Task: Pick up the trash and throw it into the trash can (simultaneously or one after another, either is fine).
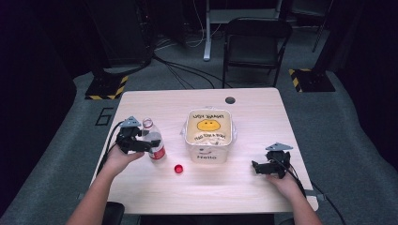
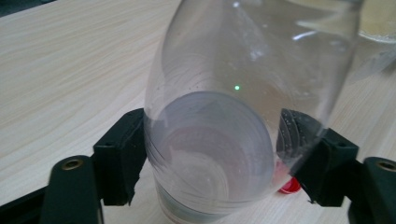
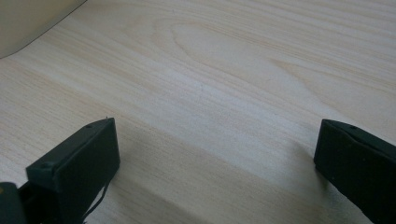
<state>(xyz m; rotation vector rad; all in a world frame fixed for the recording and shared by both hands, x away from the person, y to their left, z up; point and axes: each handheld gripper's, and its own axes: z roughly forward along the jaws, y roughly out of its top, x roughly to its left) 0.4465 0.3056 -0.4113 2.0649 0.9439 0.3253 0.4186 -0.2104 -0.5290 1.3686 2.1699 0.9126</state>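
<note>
On the table's left half: a clear plastic bottle [image 1: 154,140], upright, uncapped, with a red label band near its base.
Left gripper [image 1: 141,143]: brought in level from the left, its jaws set either side of the bottle's lower body; in the left gripper view both pads [image 2: 122,154] lie against the clear wall of the bottle [image 2: 233,116], so it reads as clamped on the bottle.
Cap [image 1: 178,168]: red, lying loose on the table just in front of the bottle, apart from it; seen past the bottle's base in the left gripper view [image 2: 289,185].
Container [image 1: 209,136]: pale square tub at table centre, lined with a smiley-print bag, just right of the bottle and not touching it.
Right gripper [image 1: 263,167]: resting low near the table's right front, jaws wide apart, nothing between them; bare wood [image 3: 224,93] ahead of it.
Step in hand: by my reading, securing the bottle with the left gripper.
Next move calls for: a firm enough hold that the thin wall does not slip or buckle, then a lift clear of the cap, probably towards the tub.
</note>
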